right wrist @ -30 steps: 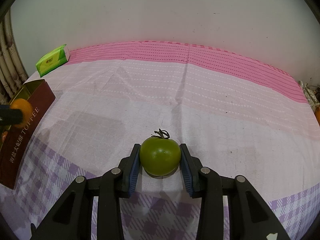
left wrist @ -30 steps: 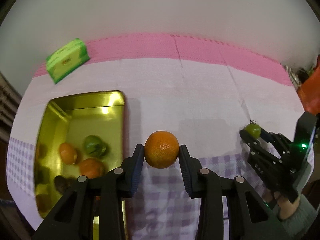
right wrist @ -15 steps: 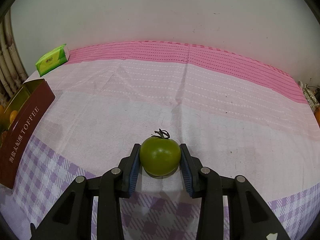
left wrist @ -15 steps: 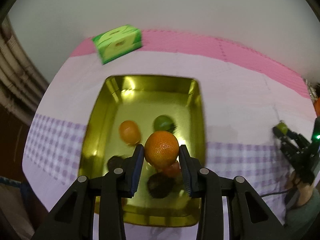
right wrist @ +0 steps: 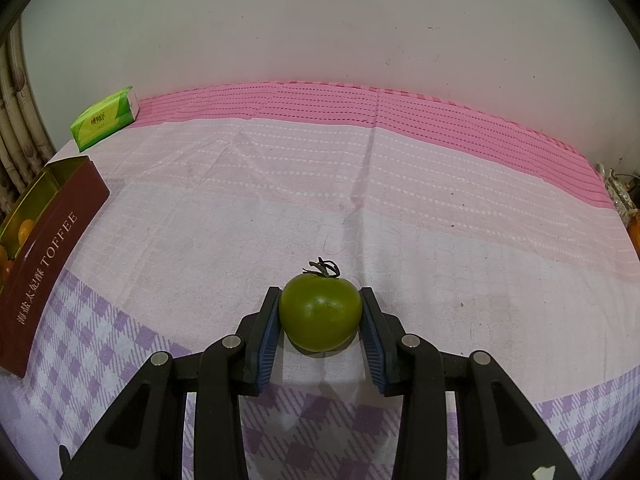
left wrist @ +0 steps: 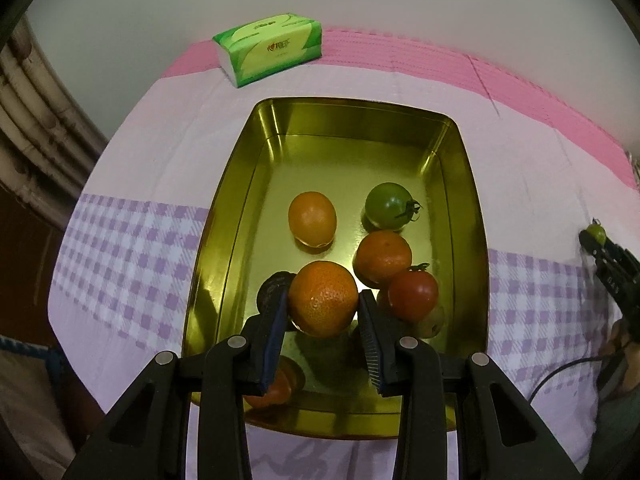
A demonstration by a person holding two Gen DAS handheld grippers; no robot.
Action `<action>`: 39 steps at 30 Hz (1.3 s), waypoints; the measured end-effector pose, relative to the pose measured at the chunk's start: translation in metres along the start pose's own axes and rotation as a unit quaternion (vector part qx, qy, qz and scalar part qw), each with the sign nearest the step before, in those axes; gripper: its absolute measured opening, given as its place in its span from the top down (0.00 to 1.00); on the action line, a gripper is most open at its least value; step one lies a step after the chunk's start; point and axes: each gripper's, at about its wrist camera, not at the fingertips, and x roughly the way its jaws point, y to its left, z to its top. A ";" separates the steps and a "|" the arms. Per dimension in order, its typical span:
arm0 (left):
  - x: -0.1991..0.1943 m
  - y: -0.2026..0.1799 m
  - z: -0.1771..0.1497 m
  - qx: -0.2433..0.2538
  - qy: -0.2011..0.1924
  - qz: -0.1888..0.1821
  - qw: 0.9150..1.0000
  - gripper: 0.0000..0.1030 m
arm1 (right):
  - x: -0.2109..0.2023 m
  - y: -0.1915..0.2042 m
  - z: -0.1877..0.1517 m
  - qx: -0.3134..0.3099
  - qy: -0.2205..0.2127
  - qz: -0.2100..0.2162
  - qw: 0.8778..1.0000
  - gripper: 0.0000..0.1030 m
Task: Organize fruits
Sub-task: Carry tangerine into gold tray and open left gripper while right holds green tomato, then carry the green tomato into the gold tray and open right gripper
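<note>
Gold metal tin (left wrist: pixel 466 184) below: your left tool (left wrist: pixel 323 320) grips the round orange (left wrist: pixel 323 299); lower gently into bare floor, then release. Right tool (right wrist: pixel 320 322) clamps the green tomato (right wrist: pixel 320 312).

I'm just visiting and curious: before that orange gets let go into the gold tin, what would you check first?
1. Left gripper shut on the orange: ok.
2. Orange above the tin, inside its rim: ok.
3. Free spot straight below: cannot tell, the orange hides it.
4. Red tomato close by on the right: not ok, might get bumped.
5. Right gripper shut on the green tomato, well away from the tin: ok.
</note>
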 end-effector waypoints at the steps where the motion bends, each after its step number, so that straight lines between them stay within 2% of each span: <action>1: 0.000 0.000 0.000 0.002 0.000 -0.003 1.000 0.64 | 0.000 0.000 0.000 0.000 0.000 0.000 1.000 0.65; 14: 0.001 -0.010 -0.016 0.014 0.015 -0.026 0.999 0.64 | 0.001 -0.001 0.001 -0.002 0.000 -0.001 1.000 0.65; 24: 0.011 -0.004 -0.025 0.000 0.029 -0.025 0.999 0.64 | 0.001 0.000 0.001 -0.004 0.000 -0.002 1.000 0.65; 36: 0.011 -0.008 -0.019 0.017 0.027 -0.010 0.999 0.63 | 0.001 0.000 0.001 -0.004 0.001 -0.001 1.000 0.64; 39: 0.002 -0.006 -0.019 0.022 0.016 -0.006 1.000 0.57 | 0.001 0.000 0.001 -0.007 0.001 -0.001 1.000 0.63</action>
